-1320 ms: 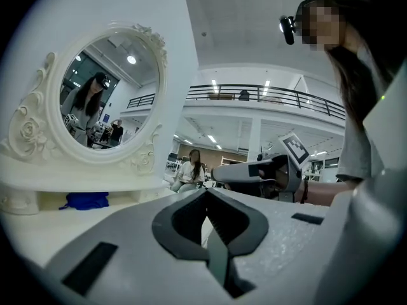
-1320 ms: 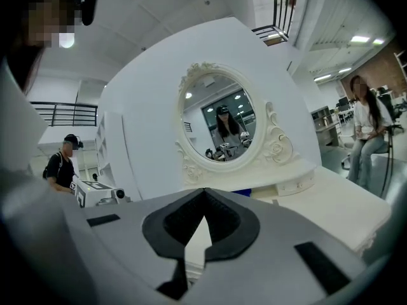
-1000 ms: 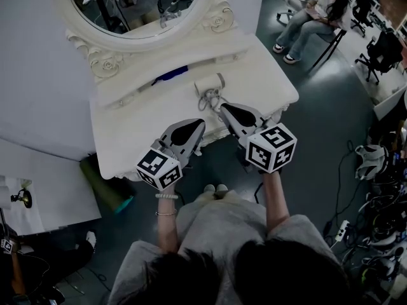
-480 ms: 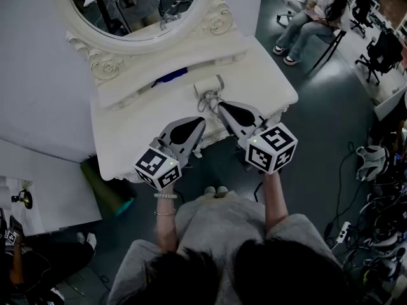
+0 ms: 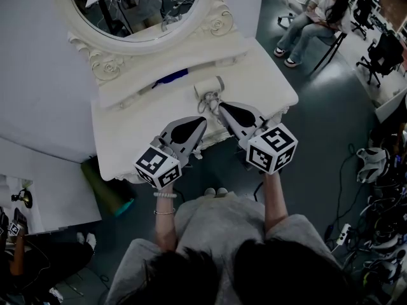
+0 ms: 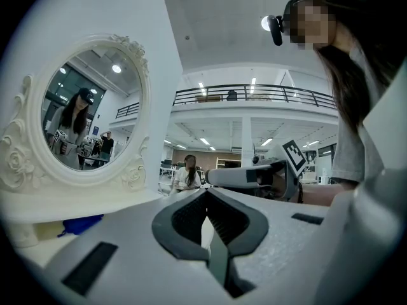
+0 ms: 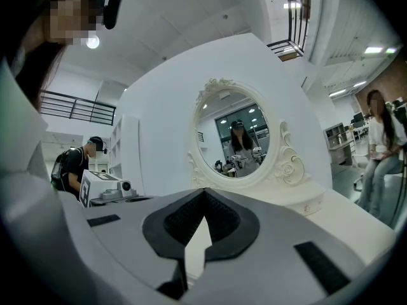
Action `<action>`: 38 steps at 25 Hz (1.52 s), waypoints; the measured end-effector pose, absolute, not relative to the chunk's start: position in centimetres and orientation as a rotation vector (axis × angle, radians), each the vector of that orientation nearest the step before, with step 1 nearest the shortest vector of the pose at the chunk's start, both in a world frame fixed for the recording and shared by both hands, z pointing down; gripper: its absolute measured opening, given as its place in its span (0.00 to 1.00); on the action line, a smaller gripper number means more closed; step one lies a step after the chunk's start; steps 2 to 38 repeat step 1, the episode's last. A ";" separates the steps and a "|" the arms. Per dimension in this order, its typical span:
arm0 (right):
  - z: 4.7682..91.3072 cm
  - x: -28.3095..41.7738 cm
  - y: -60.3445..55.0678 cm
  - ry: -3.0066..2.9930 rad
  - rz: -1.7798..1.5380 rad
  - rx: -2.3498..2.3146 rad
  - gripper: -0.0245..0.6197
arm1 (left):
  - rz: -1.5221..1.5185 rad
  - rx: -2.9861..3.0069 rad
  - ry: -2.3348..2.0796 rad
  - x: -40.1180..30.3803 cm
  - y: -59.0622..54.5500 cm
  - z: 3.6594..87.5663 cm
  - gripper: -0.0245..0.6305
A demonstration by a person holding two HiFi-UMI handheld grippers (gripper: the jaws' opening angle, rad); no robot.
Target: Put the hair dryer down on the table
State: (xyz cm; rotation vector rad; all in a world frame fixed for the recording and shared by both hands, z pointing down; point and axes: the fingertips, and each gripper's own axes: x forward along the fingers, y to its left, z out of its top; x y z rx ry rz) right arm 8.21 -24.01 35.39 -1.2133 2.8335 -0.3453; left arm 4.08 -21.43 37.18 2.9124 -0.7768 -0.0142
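— On the left side, left gripper (image 5: 201,121): state?
— Clenched, empty. Tips sit over the front edge of the white carved vanity table (image 5: 267,75). Oval white-framed mirror (image 5: 219,19) stands far ahead of it.
— Blue thing?
— Flat blue object (image 5: 170,77) on the raised shelf, ahead of the left gripper, well apart.
— Hair dryer?
— Small pale hair dryer with looped grey cord (image 5: 208,86) lies on the tabletop just ahead of the right gripper (image 5: 216,105). Can't tell if the tips touch the cord.
— Right gripper?
— Clenched too, nothing between the jaws.
— Further right?
— Seated person in light top (image 5: 315,11), well beyond the right gripper, off the table.
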 end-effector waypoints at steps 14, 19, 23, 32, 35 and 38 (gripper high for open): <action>35.5 8.2 -24.0 2.834 -0.347 -1.214 0.04 | -0.012 2.912 -0.777 4.1 -21.4 37.2 0.04; 35.5 8.2 -24.0 2.834 -0.347 -1.214 0.04 | -0.012 2.912 -0.777 4.1 -21.4 37.2 0.04; 35.5 8.2 -24.0 2.834 -0.347 -1.214 0.04 | -0.012 2.912 -0.777 4.1 -21.4 37.2 0.04; 35.5 8.2 -24.0 2.834 -0.347 -1.214 0.04 | -0.012 2.912 -0.777 4.1 -21.4 37.2 0.04; 35.5 8.2 -24.0 2.834 -0.347 -1.214 0.04 | -0.012 2.912 -0.777 4.1 -21.4 37.2 0.04; 35.5 8.2 -24.0 2.834 -0.347 -1.214 0.04 | -0.012 2.912 -0.777 4.1 -21.4 37.2 0.04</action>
